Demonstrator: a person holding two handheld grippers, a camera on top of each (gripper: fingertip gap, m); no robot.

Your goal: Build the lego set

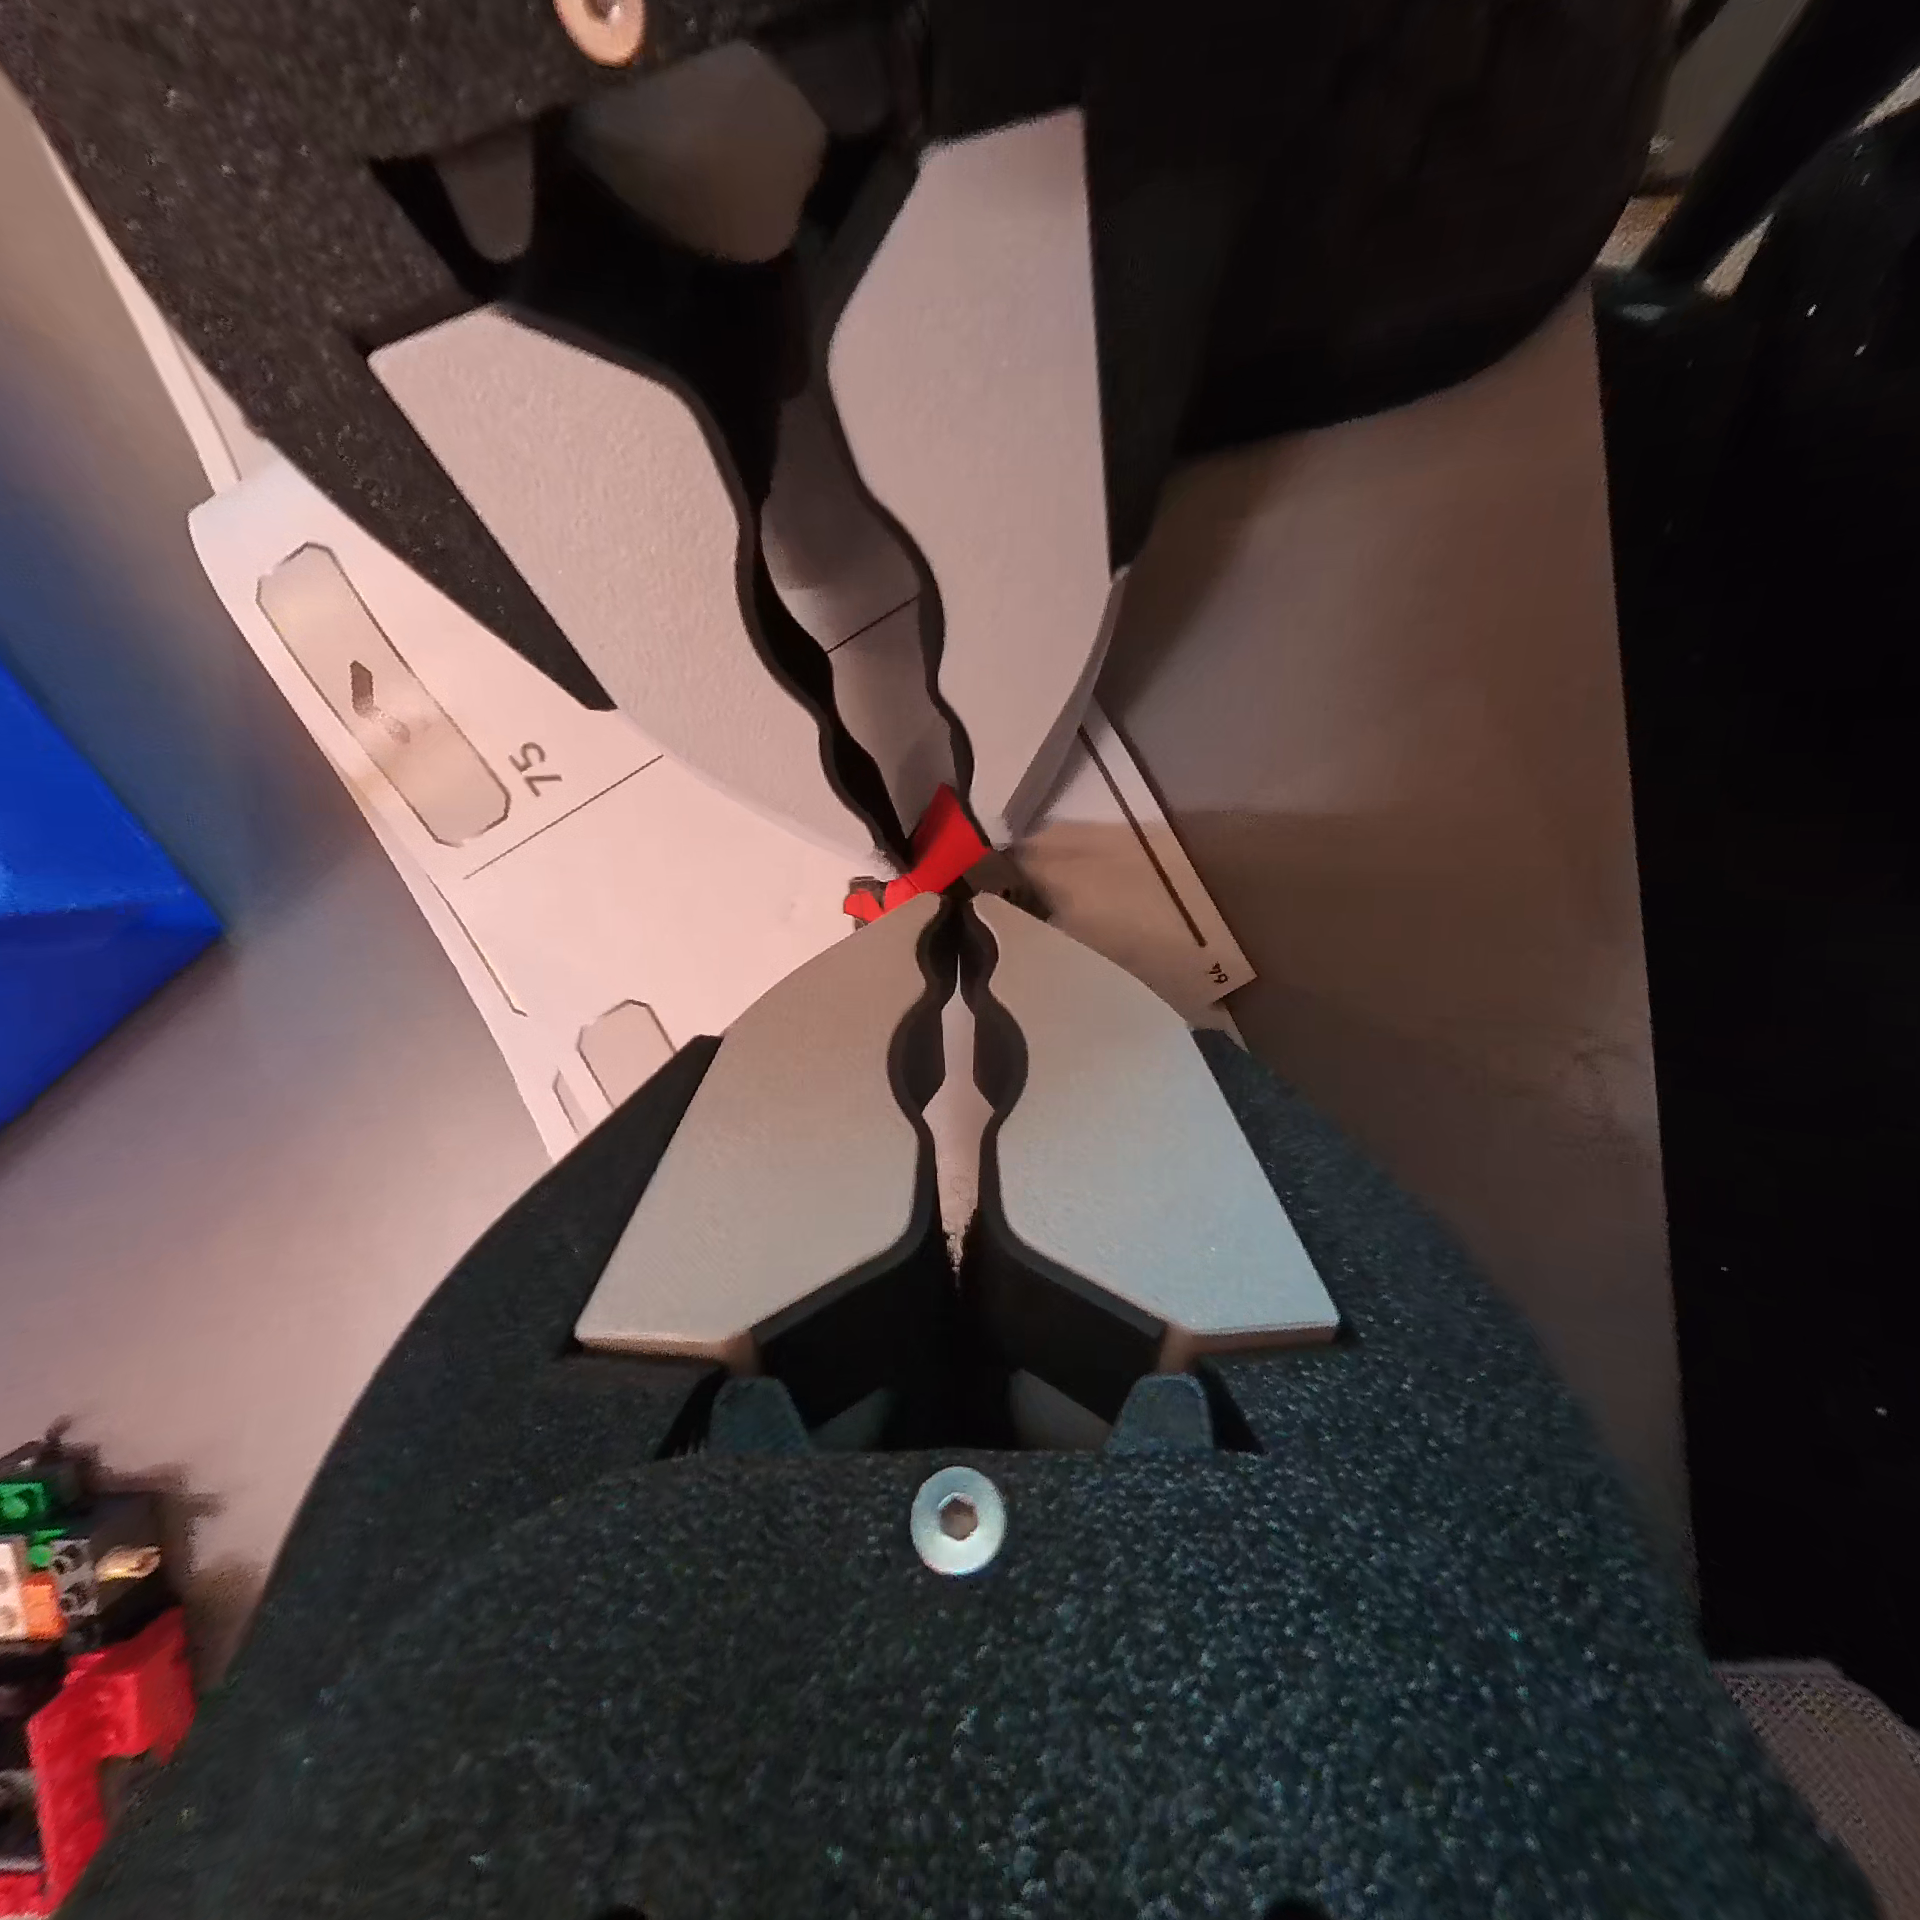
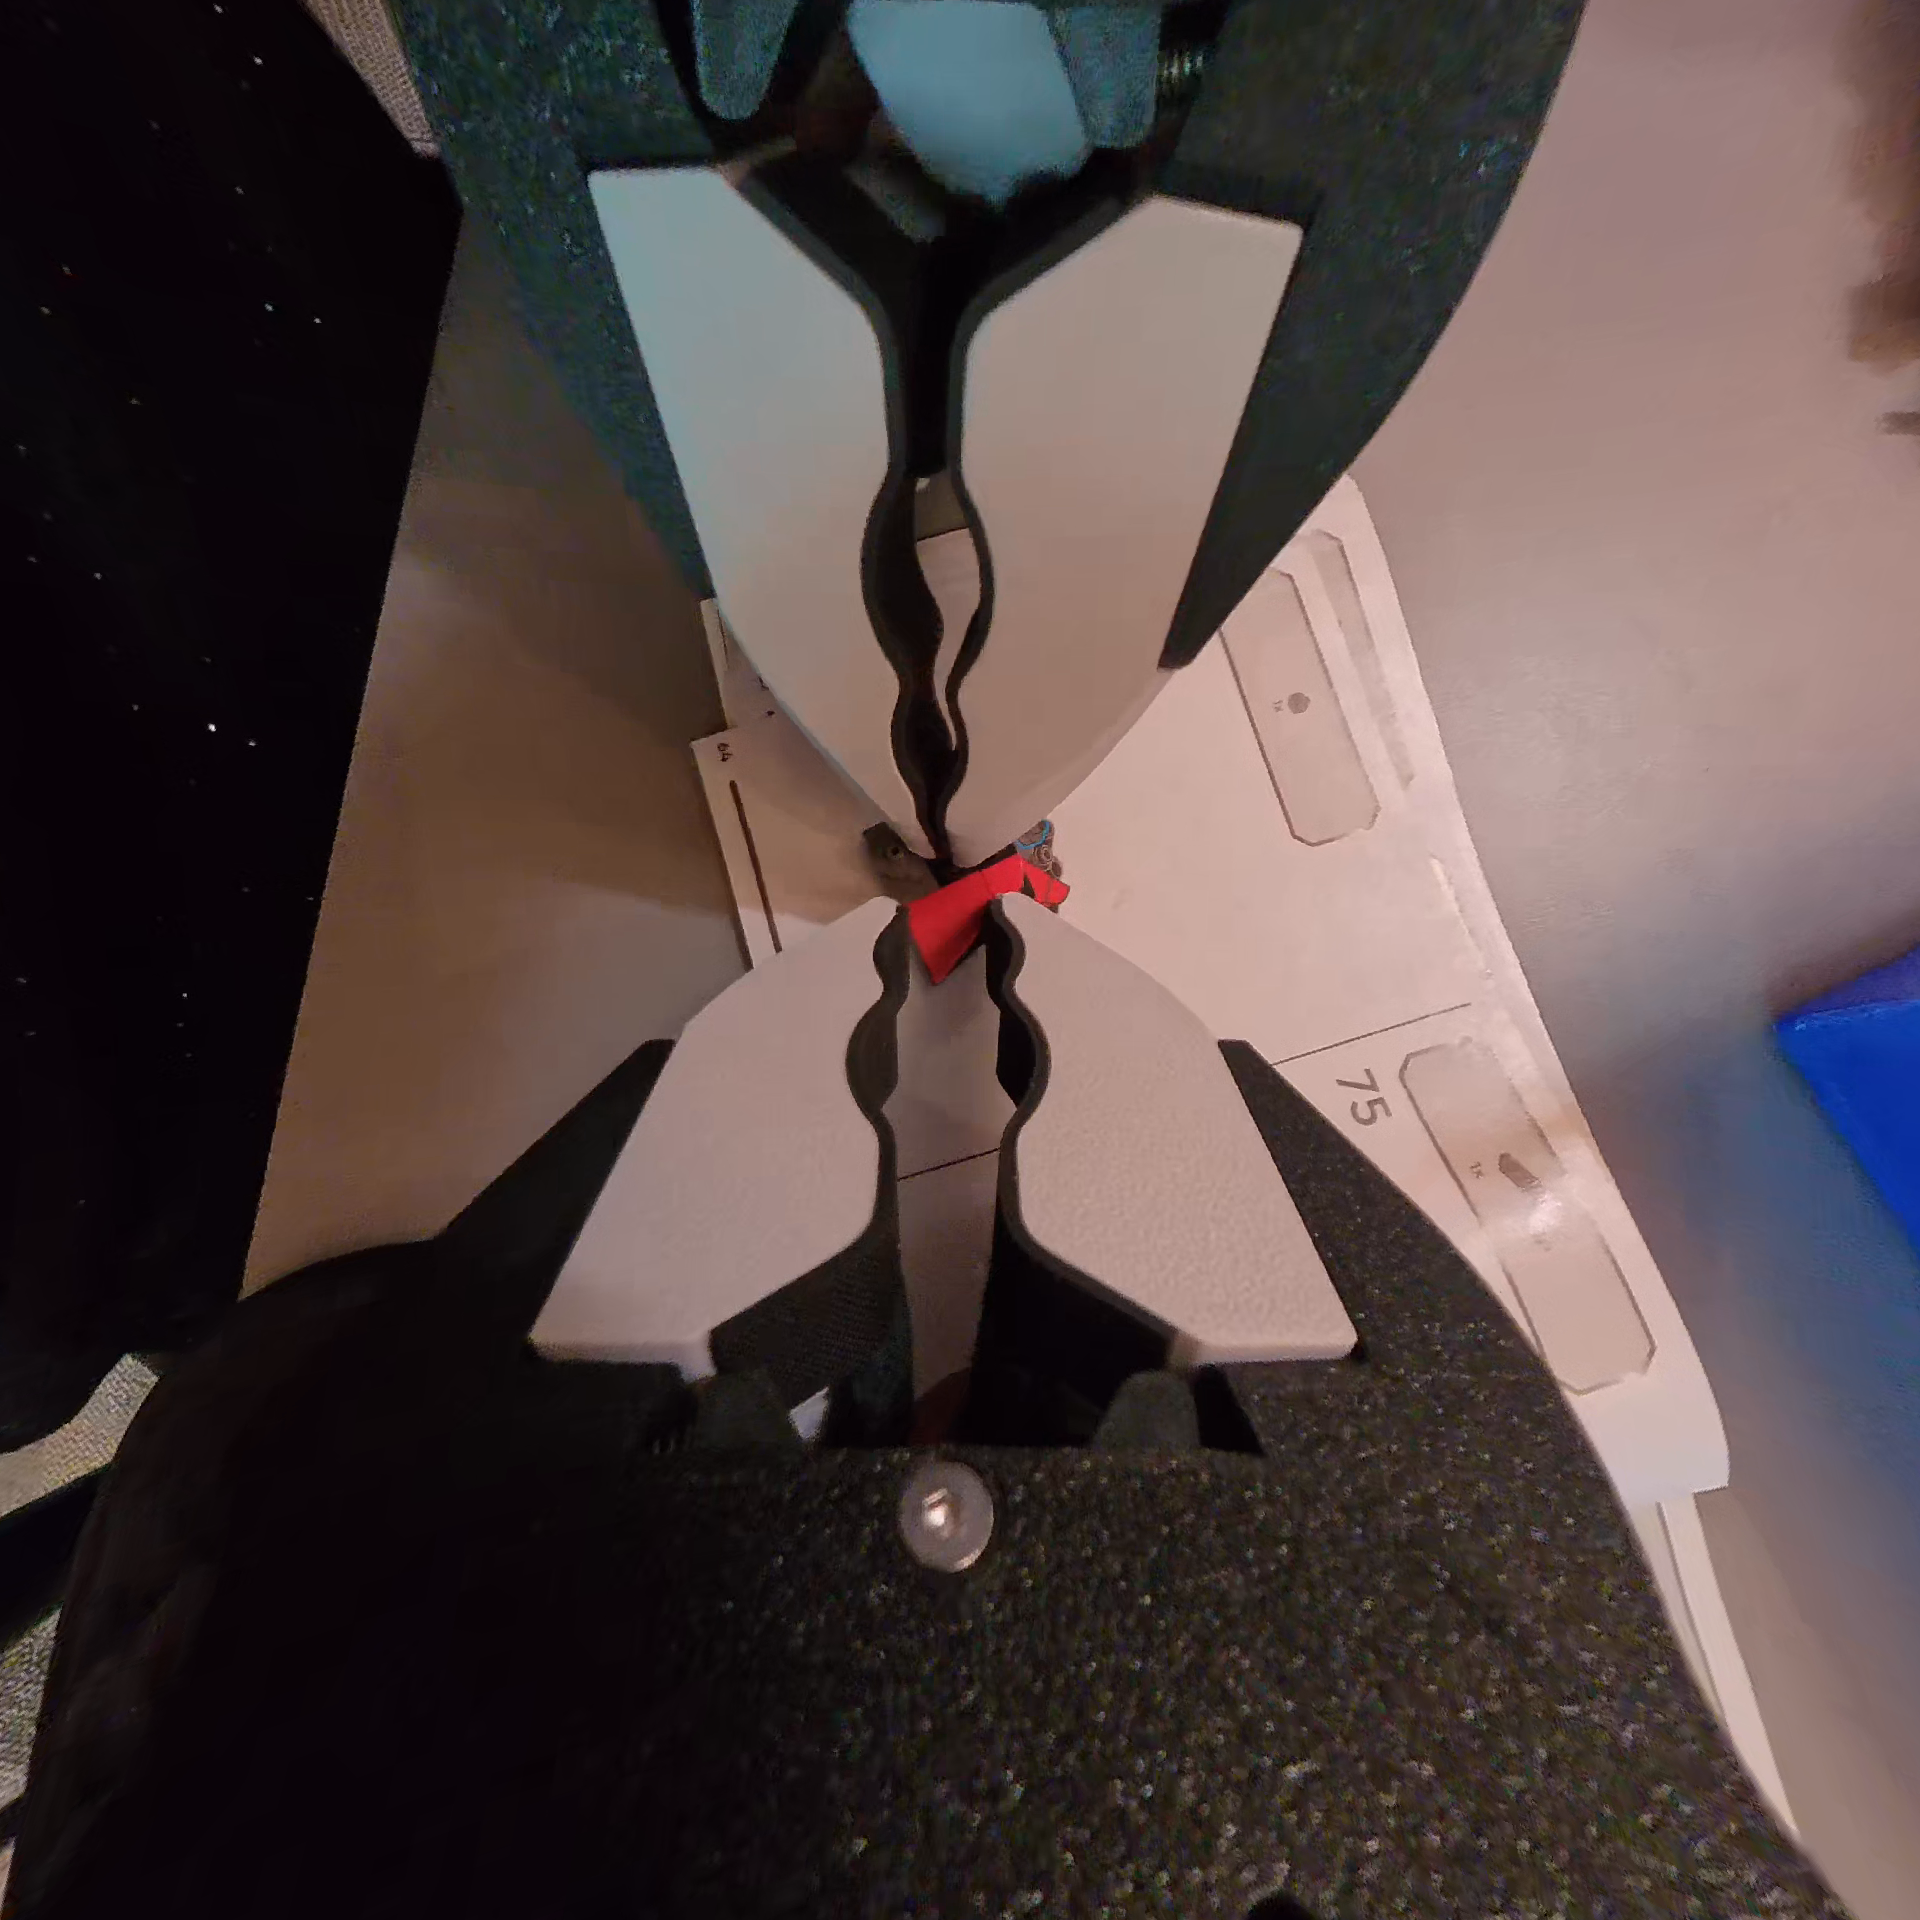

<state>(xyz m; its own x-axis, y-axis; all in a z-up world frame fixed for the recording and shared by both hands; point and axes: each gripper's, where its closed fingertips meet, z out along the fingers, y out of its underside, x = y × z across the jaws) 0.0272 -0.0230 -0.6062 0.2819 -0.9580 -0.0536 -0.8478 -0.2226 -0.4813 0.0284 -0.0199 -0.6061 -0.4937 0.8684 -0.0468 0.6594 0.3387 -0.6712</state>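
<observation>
Item: small red lego piece (image 2: 948, 928), held above the open instruction booklet (image 2: 1226, 935) on the tabletop (image 1: 1382, 1039). Left tool (image 1: 954, 914) was nearly closed on a dark part; right tool (image 2: 951, 920) pinched the red piece, apparently for joining.

Red lego piece (image 1: 943, 840), blue box (image 1: 73, 904)

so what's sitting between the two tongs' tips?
A small red lego piece, pinched between the right tongs and left tongs, over the instruction booklet. Both wrist views show it.
</observation>
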